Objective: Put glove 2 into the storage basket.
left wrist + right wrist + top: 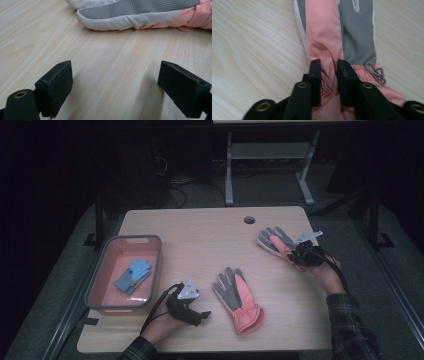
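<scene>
the right tool point(329, 72) is clamped on a fold of pink cuff fabric of the far glove point(274, 241), which lies near the desk's point(200, 235) right back corner — a pinch at the cuff probably lets the glove hang free when lifted. the left tool point(199, 316) rests released, jaws wide, just beside the near glove point(235, 299) at mid-desk. a pink bin point(102, 270) at left holds a blue glove point(132, 275), likely where these go.

Dim lab: wooden table point(210, 245), floor cables point(175, 185), steel workbench frame point(270, 165)
</scene>
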`<state>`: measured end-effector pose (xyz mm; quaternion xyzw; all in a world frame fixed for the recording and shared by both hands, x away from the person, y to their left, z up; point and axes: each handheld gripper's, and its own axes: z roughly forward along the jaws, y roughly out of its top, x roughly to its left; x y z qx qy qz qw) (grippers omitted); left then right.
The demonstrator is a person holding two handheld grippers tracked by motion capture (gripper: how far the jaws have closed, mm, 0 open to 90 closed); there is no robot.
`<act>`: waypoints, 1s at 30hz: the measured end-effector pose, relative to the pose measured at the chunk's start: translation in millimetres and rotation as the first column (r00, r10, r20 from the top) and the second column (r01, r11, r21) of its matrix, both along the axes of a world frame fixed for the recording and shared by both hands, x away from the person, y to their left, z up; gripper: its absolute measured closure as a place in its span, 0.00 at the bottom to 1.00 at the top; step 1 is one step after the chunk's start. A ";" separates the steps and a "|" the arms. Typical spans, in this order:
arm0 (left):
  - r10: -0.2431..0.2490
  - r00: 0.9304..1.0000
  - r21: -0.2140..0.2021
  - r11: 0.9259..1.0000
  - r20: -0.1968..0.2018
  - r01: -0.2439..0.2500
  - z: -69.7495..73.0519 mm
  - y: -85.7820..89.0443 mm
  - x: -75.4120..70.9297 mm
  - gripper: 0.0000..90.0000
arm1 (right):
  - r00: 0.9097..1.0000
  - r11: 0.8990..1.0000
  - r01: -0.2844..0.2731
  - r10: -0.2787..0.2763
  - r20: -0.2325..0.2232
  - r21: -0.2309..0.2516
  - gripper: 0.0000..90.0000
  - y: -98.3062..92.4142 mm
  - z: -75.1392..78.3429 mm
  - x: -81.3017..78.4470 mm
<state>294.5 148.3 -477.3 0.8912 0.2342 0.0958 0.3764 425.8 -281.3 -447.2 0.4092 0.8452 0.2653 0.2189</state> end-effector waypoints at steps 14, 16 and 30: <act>0.005 1.000 -0.001 1.000 -0.002 -0.005 0.0 -0.8 0.0 0.13 | 0.998 0.975 0.031 -0.017 -0.067 0.220 0.91 -15.6 35.4 -19.2; 0.005 1.000 -0.001 1.000 -0.002 -0.005 0.0 -0.8 0.0 0.13 | 0.997 0.970 0.021 -0.002 -0.079 0.242 0.91 -14.2 41.8 -27.5; 0.002 1.000 0.001 1.000 0.004 -0.002 0.1 -1.2 0.9 0.13 | 0.978 0.925 -0.093 0.154 -0.140 0.368 0.91 19.6 57.5 -99.1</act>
